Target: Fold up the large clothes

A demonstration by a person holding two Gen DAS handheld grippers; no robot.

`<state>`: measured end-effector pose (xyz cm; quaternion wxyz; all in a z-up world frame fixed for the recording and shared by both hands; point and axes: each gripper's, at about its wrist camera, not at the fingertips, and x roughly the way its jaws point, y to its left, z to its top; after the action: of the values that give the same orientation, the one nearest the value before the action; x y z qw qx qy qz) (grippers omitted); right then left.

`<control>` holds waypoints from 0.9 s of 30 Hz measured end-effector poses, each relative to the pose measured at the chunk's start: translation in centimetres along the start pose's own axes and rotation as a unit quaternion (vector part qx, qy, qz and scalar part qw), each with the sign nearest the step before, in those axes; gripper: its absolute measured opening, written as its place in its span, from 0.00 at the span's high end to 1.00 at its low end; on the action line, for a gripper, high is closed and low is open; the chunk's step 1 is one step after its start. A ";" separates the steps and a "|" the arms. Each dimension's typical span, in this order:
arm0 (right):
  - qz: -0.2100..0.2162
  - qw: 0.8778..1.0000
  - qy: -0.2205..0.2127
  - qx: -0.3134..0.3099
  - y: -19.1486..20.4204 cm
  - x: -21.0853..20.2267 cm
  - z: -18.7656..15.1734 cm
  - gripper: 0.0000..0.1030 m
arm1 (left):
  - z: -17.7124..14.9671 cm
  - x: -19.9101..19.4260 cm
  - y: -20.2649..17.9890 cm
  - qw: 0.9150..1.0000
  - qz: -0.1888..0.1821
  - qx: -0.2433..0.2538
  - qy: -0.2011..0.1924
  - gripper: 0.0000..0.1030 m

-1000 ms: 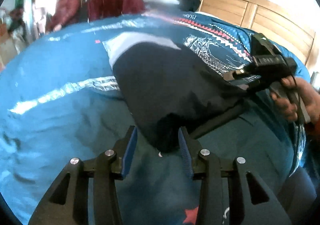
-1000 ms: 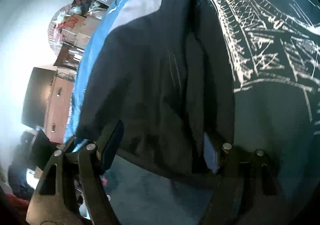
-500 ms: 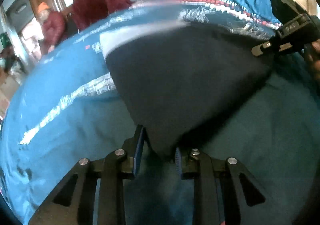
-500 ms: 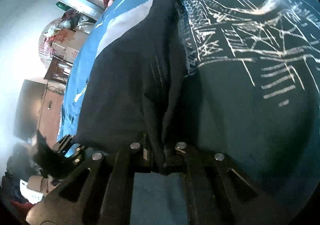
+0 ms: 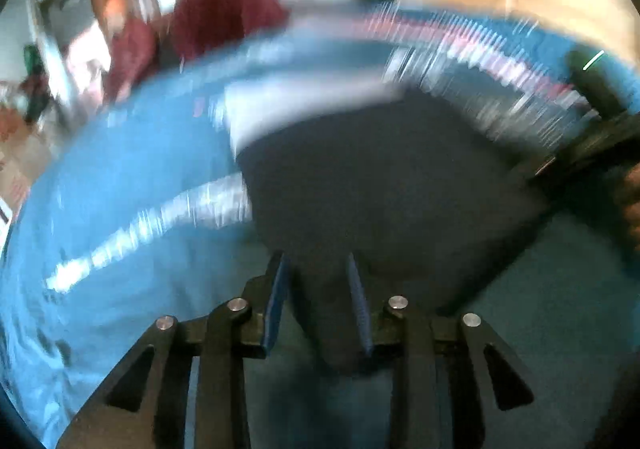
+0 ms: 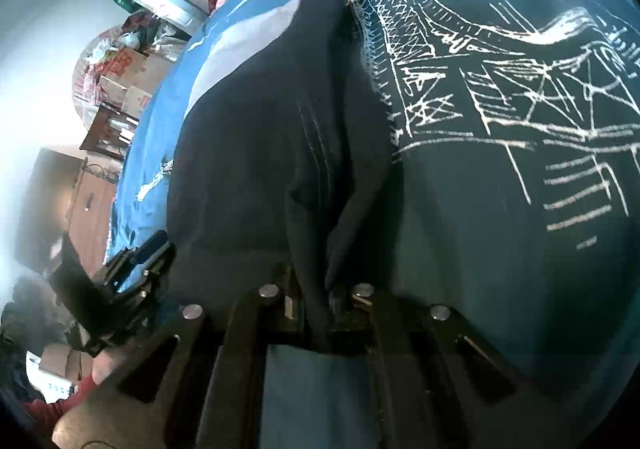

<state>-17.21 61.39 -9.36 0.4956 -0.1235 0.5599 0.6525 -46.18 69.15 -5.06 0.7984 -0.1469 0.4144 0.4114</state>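
Dark cloth [image 6: 256, 153] is pinched in your right gripper [image 6: 320, 303] - left gripper [image 5: 316, 301] gapes around a corner - folding barely begun.

L wrist cam low over bed, blurred, R wrist cam close, rolled sideways, both share dark garment [image 5: 380, 185]

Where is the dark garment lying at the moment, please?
The dark garment lies on the blue bedspread, left of its white line print in the right wrist view, pinched by the right gripper.
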 end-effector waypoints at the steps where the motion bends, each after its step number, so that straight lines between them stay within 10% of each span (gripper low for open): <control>1: -0.004 1.000 0.002 -0.005 0.2 0.2 0.2 0.94 | -0.5 -0.1 0.5 1.000 0.000 -0.014 -0.009 0.53; 6: -0.010 0.999 0.016 -0.026 0.0 -0.1 0.1 0.90 | -0.8 -2.8 3.0 0.997 -0.003 -0.070 -0.016 0.60; 9: -0.074 0.994 0.003 -0.078 1.6 -3.0 -0.3 0.62 | 0.9 -5.7 4.4 0.993 0.013 -0.088 -0.074 0.61; 13: -0.094 0.986 -0.072 -0.115 3.6 -7.8 1.3 0.50 | 6.1 -4.6 6.3 0.989 0.032 -0.076 -0.122 0.56; 20: -0.086 0.984 -0.051 -0.145 5.6 3.9 13.6 0.76 | 13.8 6.6 5.2 0.995 0.044 -0.023 -0.083 0.56; 23: -0.120 0.981 -0.042 -0.146 4.3 8.3 15.8 0.70 | 14.3 12.2 6.0 0.994 0.103 -0.013 -0.035 0.51; 27: -0.150 0.974 -0.039 -0.165 5.6 7.9 15.2 0.70 | 13.7 12.4 7.4 0.995 0.080 -0.041 -0.032 0.44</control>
<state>-19.40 79.03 -6.35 0.5818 -0.2602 0.4003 0.6585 -40.59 88.30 -5.58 0.7691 -0.1331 0.3818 0.4950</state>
